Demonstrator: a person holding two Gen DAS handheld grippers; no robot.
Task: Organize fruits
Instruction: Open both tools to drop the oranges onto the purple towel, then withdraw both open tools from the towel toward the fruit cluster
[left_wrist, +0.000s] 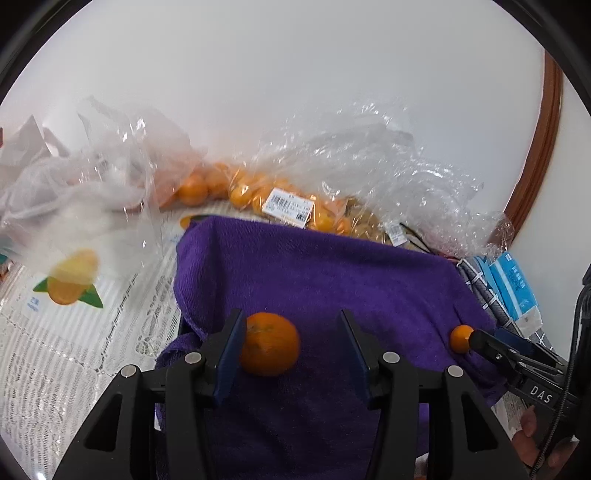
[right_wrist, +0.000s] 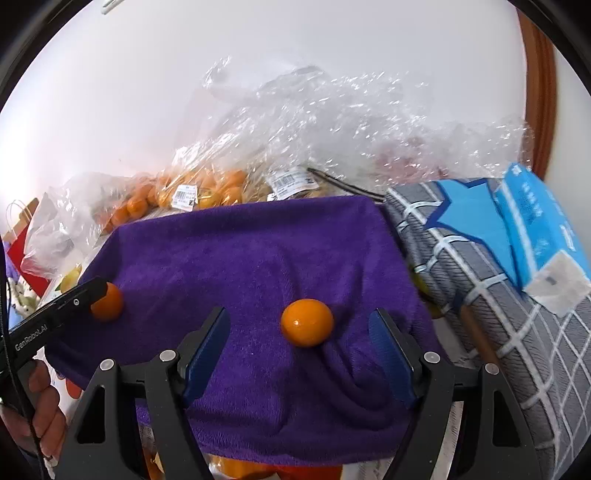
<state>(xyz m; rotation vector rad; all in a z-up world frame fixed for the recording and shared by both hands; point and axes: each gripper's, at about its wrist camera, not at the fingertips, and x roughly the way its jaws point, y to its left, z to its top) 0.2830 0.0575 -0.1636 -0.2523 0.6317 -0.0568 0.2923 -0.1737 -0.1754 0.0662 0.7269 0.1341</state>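
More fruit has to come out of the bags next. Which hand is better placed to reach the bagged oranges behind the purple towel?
Left, probably. The bagged oranges lie almost straight ahead of the left tongs, past the towel; from the right tongs they sit off to the left. Both tongs are open.

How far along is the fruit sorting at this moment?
Early. Done: two fruits lie on the purple towel, an orange and a smoother round fruit. In hand: nothing is gripped; the left gripper is open with the orange against one pad, the right gripper is open around the smooth fruit. Left: the bagged oranges behind the towel remain in plastic.
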